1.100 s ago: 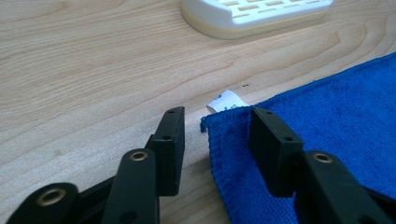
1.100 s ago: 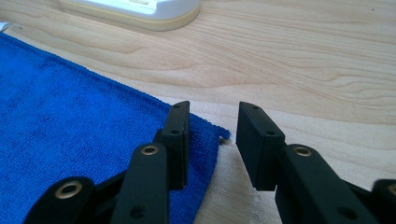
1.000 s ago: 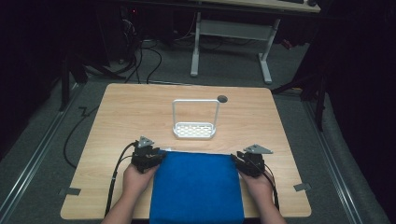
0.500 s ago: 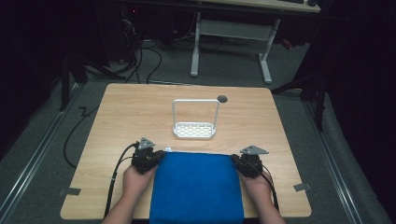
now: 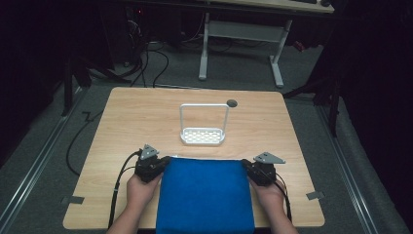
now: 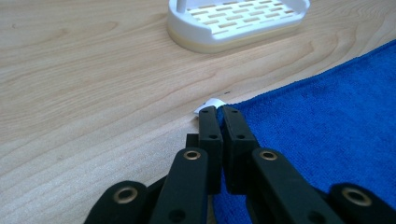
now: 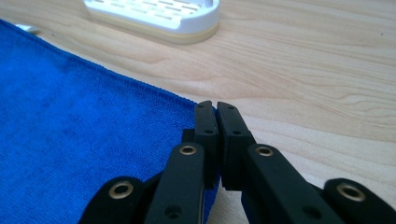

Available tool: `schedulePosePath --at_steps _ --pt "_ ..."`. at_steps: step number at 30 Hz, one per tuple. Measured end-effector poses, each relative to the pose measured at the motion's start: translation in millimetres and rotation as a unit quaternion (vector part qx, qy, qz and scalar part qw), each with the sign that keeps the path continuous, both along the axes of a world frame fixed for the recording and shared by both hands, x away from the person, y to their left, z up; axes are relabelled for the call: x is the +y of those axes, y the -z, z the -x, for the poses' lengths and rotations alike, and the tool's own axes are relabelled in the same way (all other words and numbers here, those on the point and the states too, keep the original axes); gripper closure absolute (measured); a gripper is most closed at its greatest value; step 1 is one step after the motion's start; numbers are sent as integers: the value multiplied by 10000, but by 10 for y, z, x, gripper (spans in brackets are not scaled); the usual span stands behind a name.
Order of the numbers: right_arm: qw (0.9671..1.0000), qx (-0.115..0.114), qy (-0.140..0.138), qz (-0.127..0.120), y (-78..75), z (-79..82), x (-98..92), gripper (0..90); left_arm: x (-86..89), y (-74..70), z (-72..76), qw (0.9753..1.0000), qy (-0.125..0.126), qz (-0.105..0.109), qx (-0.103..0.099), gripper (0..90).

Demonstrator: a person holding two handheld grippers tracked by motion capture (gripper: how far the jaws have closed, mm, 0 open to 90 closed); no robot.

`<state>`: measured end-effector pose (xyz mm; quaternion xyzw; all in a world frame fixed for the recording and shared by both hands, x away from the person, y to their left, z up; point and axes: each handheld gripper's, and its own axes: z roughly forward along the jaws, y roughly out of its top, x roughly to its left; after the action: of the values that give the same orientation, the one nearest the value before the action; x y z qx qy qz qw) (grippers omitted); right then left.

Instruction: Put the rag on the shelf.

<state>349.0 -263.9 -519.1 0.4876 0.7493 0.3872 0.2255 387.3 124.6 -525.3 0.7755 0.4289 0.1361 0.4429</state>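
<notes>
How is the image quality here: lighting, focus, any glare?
High view: table evenly lit, surroundings nearly black, picture slightly soft. Left gripper view: claw and blue cloth sharp, white rack a little soft, no glare. Right gripper view: claw crisp, wood grain clear, rack slightly blurred.

Beyond the far edge of the blue cloth (image 5: 204,195) a narrow strip of bare wood lay open before the white slotted tray (image 5: 202,136), which stood just past that edge near the table's middle. The tray's tall wire handle (image 5: 204,106) rose upright over it and blocked any straight pass forward along the centre line. To either side of the tray the wooden table (image 5: 131,117) lay open out to both side edges, and behind it out to the small dark round hole (image 5: 232,103) near the far edge. The left gripper (image 5: 164,162) and right gripper (image 5: 245,166) sat clamped at the cloth's far corners, each with open wood on its outer side.
</notes>
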Motion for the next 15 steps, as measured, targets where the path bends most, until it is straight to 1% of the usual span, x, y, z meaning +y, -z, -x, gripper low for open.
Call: schedulePosePath --at_steps 6,12,14,15 --pt "9998 -118 11 -166 -31 25 -25 882 -8 -37 32 9998 -2 45 -177 877" --pt "9994 -223 42 -251 -53 40 -27 882 -4 -67 37 9995 -47 112 -281 877" --pt "9991 -289 55 -292 -68 53 -29 882 4 -83 43 9994 -63 147 -322 877" --pt "9990 -334 65 -303 -79 60 -32 883 6 -95 48 9993 -57 127 -350 877"
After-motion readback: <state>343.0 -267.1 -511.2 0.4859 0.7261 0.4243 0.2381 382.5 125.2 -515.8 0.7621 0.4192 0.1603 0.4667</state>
